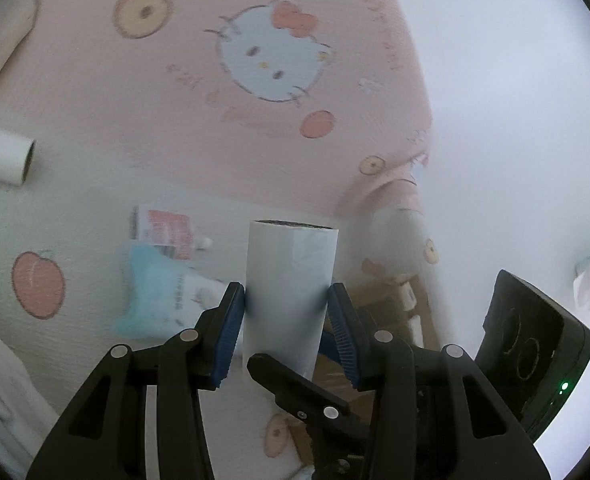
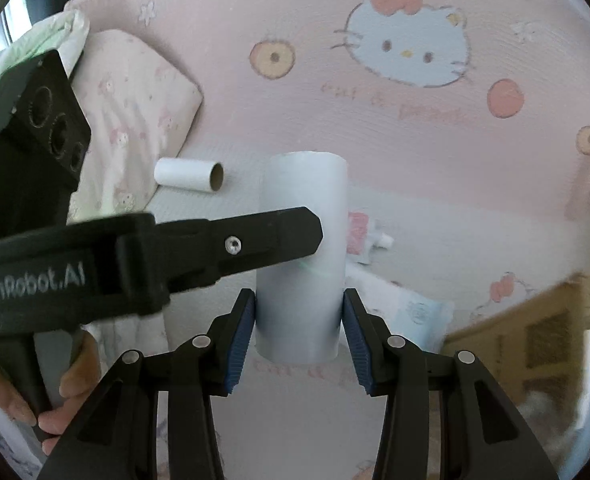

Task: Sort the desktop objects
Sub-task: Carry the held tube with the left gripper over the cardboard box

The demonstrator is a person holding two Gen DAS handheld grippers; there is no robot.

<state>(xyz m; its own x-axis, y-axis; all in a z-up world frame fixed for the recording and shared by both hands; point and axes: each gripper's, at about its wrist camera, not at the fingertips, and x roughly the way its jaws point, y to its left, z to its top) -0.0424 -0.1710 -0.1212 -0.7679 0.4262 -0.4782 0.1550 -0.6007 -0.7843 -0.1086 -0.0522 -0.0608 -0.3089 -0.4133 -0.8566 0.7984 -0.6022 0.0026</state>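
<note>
**Two grips on one white roll, mid-air**

Seen along the left gripper [image 1: 287,300]: closed on the white roll [image 1: 291,264], blue pads [image 1: 231,320] pressed to its two flanks near mid-height, open end up and just beyond the fingertips. Crossed below the pads by one black finger of the right gripper [image 1: 295,384], lying against the roll's lower part.

Seen along the right gripper [image 2: 299,312]: likewise clamped on the same white roll [image 2: 303,200], pads touching both flanks close to its lower end, most of the tube standing past the fingertips. Reached from the left of those fingers by the left gripper [image 2: 275,236], one finger laid on the roll's side above the right pads.

Held clear of the printed cloth [image 2: 375,128], well beyond both sets of fingertips. Far to the left of the fingers, lying on its side: a second roll [image 2: 189,176]. Behind the held tube, down on the cloth: some packets [image 1: 163,280]. Off to the right of the right fingers: a cardboard box [image 2: 535,340], blurred.

Judged light and hollow, probably a wound paper sleeve over a card core: stiff along its length, easily dented across it. Smooth-skinned, so likely to slide if pinched loosely, yet apt to crush under a hard squeeze. Best taken across the middle with pads flat on opposite flanks, moderate pressure only. Better not loosened on either side without a firm hold on the other.
</note>
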